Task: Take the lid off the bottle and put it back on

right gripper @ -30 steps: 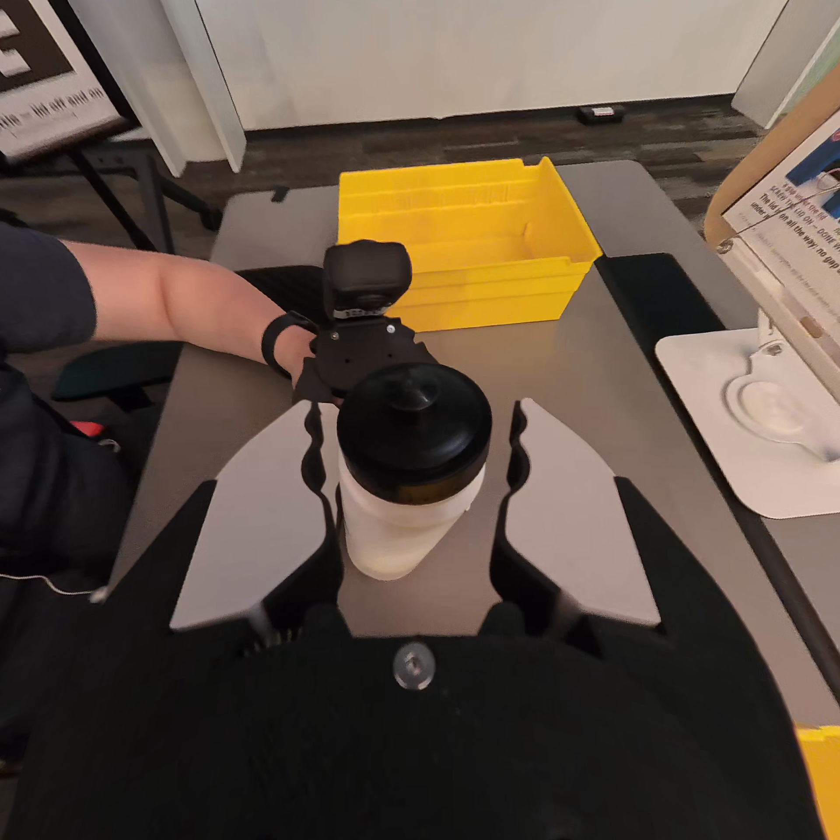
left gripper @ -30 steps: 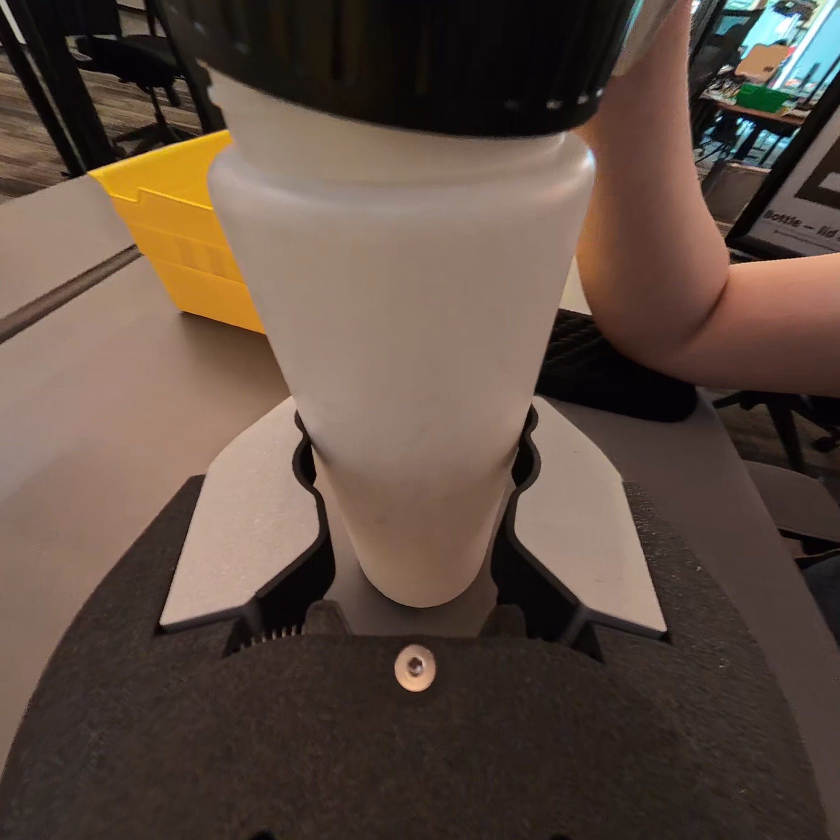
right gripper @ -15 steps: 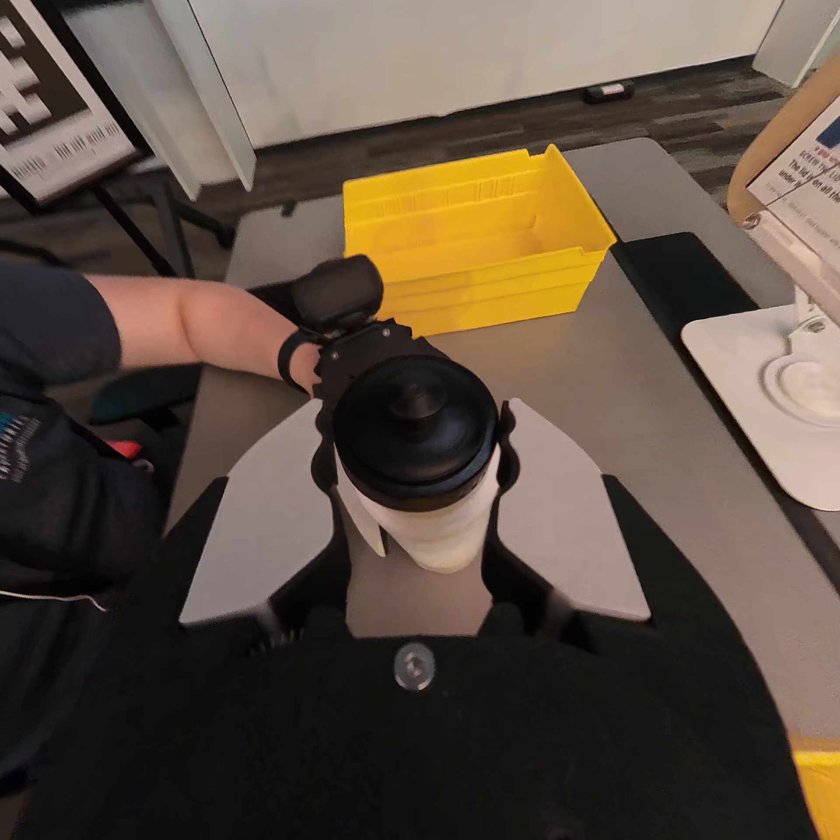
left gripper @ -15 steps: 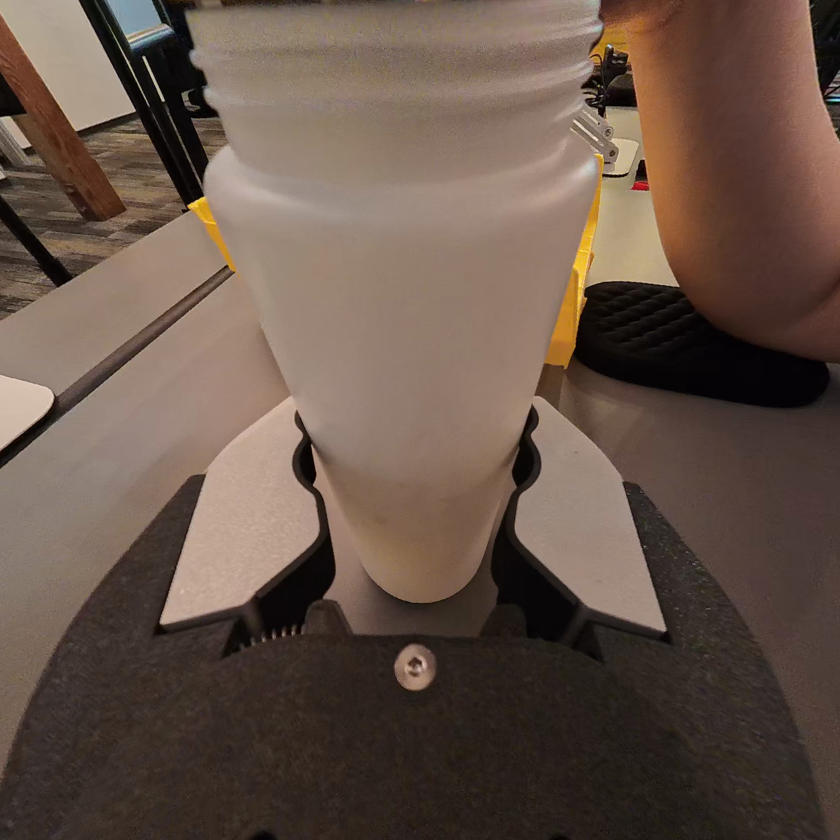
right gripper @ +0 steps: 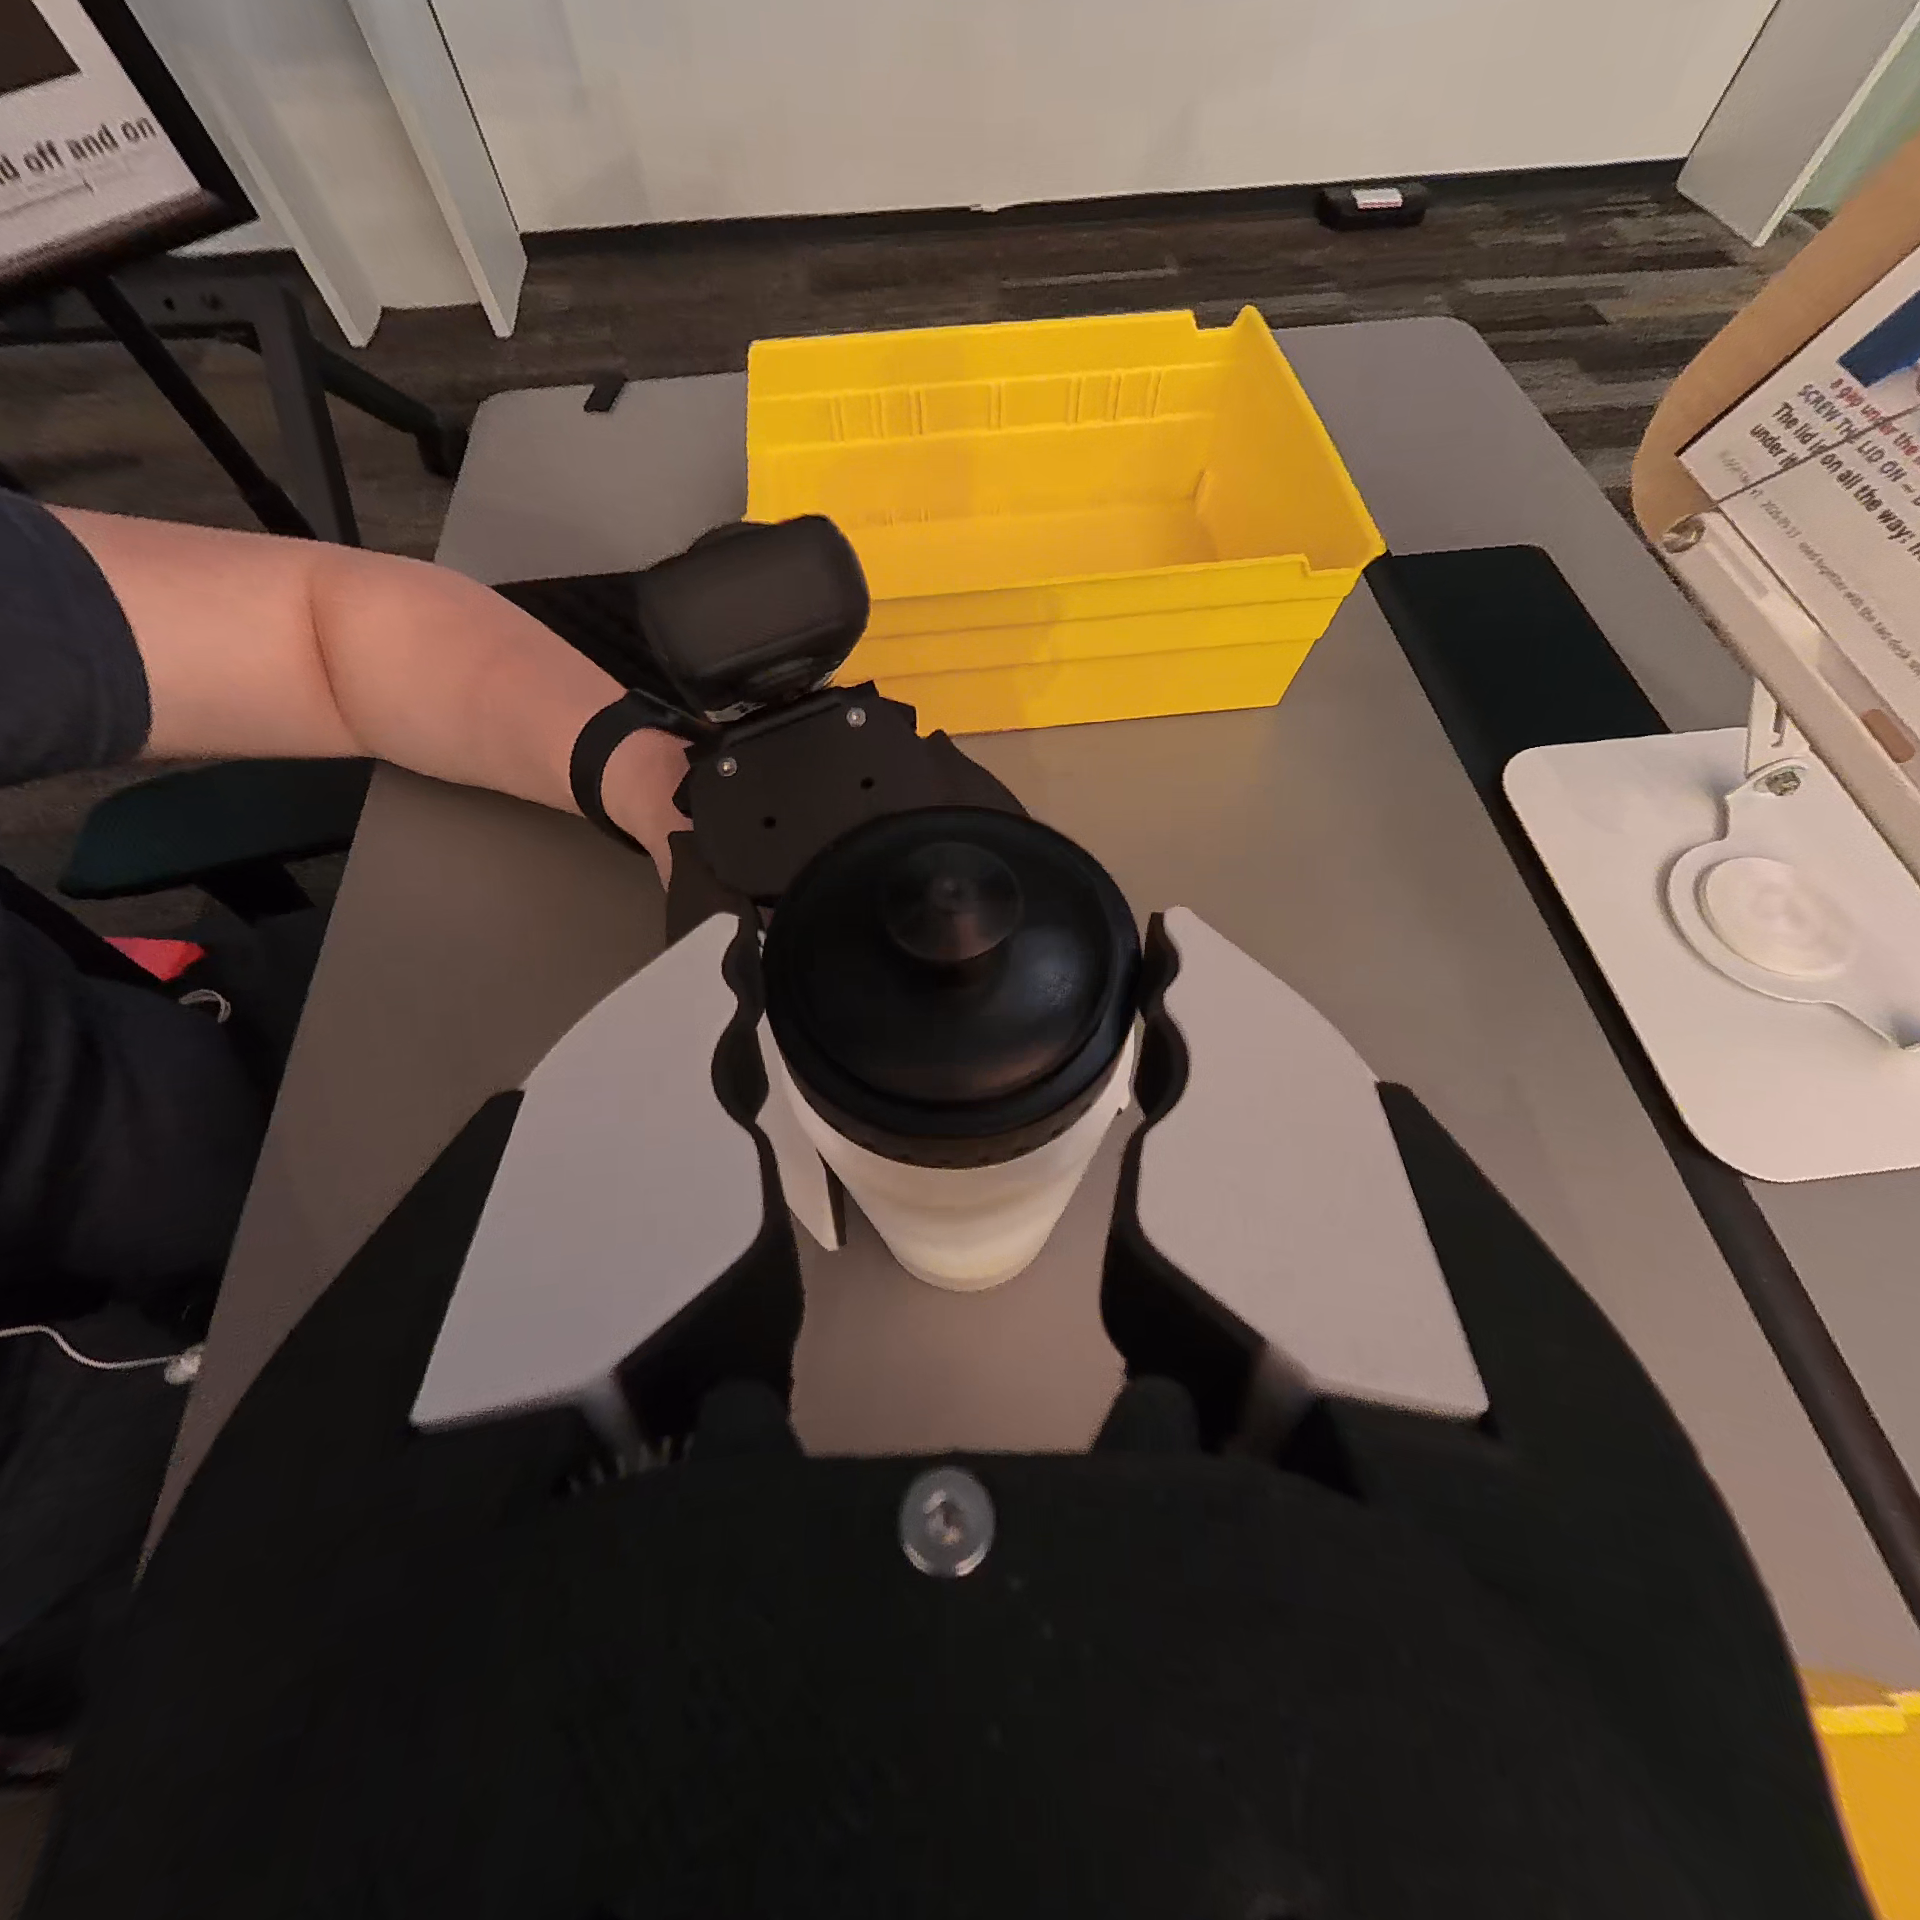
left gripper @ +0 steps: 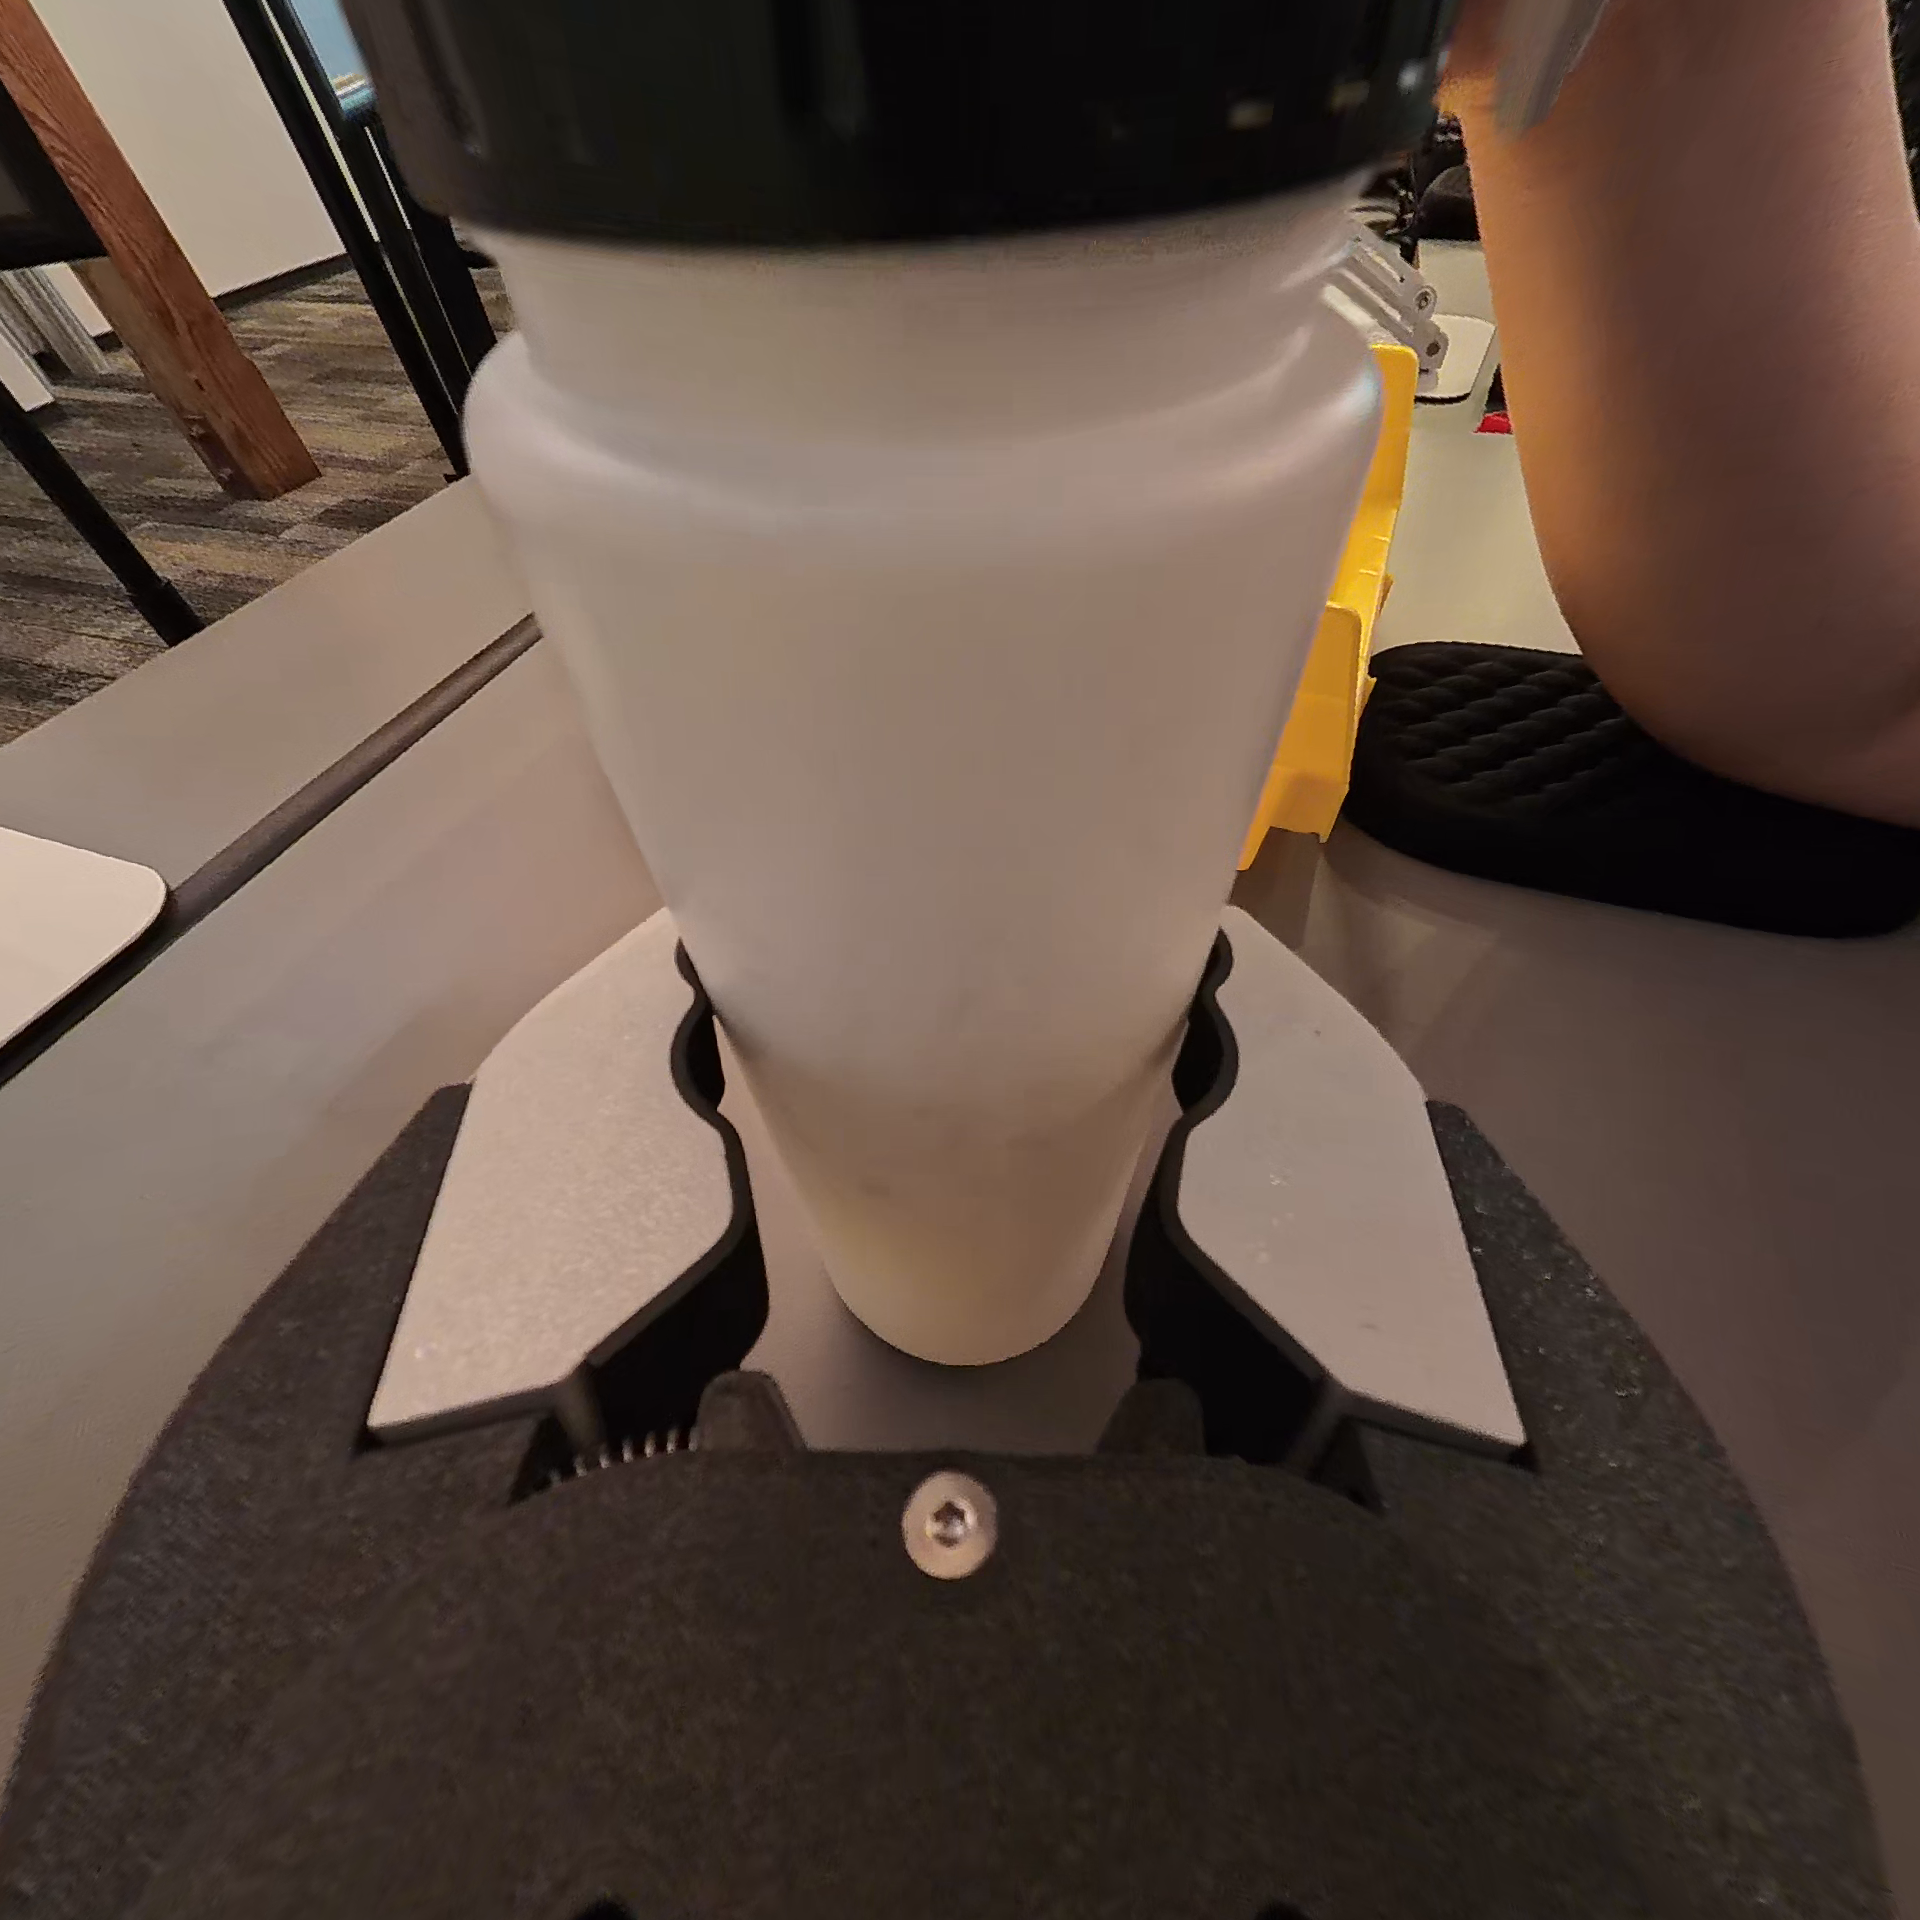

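Observation:
A white translucent bottle (left gripper: pixel 925 675) stands upright on the grey table (right gripper: pixel 1299 935). My left gripper (left gripper: pixel 951 951) is shut on its lower body. It also shows from above in the right wrist view (right gripper: pixel 810 790), behind the bottle (right gripper: pixel 956 1216). The black lid (right gripper: pixel 951 997), with a nozzle on top, sits over the bottle's neck. My right gripper (right gripper: pixel 951 925) is shut on the lid from both sides. In the left wrist view the lid (left gripper: pixel 914 114) fills the top edge, and a band of neck shows under it.
An empty yellow bin (right gripper: pixel 1039 540) stands behind the bottle. A black pad (left gripper: pixel 1558 790) lies under the person's arm (left gripper: pixel 1714 416). A white stand base (right gripper: pixel 1683 935) and a black mat (right gripper: pixel 1496 644) are on the right. Another yellow item (right gripper: pixel 1870 1818) is at the near right.
One second ago my right gripper was open around the lid; it has since shut on it. Half a second ago the left view showed bare neck threads; now the lid covers them.

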A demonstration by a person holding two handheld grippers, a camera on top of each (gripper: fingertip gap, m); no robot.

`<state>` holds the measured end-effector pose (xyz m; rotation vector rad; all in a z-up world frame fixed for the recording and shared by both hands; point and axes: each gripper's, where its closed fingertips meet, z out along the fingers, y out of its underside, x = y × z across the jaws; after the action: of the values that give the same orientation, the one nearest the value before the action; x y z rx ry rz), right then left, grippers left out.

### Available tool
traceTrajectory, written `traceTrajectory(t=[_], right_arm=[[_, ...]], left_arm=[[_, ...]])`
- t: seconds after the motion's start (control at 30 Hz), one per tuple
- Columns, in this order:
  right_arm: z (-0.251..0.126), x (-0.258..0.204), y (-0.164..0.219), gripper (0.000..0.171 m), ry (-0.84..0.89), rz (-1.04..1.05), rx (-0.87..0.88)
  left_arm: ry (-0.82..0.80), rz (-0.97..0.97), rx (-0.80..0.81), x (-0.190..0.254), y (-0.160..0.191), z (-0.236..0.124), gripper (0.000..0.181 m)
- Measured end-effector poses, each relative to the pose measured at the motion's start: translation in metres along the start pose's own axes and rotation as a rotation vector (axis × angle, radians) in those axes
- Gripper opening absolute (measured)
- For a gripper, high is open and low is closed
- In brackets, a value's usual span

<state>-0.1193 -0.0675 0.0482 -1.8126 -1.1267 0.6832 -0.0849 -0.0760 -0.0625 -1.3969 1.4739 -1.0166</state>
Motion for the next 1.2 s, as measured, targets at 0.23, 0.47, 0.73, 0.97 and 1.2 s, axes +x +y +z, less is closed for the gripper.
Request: traceTrajectory(t=[0.23, 0.47, 0.73, 0.97, 1.2], right_arm=[[-0.002, -0.01, 0.003, 0.071, -0.058, -0.062, -0.002], [0.001, 0.006, 0.002, 0.071, 0.075, 0.038, -0.028], [0.015, 0.025, -0.006, 0.071, 0.309, 0.169, 0.023], [0.0, 0.023, -0.015, 0.081, 0.232, -0.009, 0.066], [-0.006, 0.01, -0.01, 0.082, 0.02, -0.026, 0.12]], left_arm=[[0.074, 0.023, 0.012, 0.01, 0.0, 0.001, 0.087], [-0.095, -0.041, 0.002, -0.009, 0.0, 0.001, 0.087], [-0.267, -0.098, -0.009, -0.032, 0.004, -0.007, 0.087], [-0.152, -0.065, 0.027, -0.025, 0.002, -0.004, 0.087], [-0.066, -0.042, 0.045, -0.013, 0.0, -0.001, 0.087]])
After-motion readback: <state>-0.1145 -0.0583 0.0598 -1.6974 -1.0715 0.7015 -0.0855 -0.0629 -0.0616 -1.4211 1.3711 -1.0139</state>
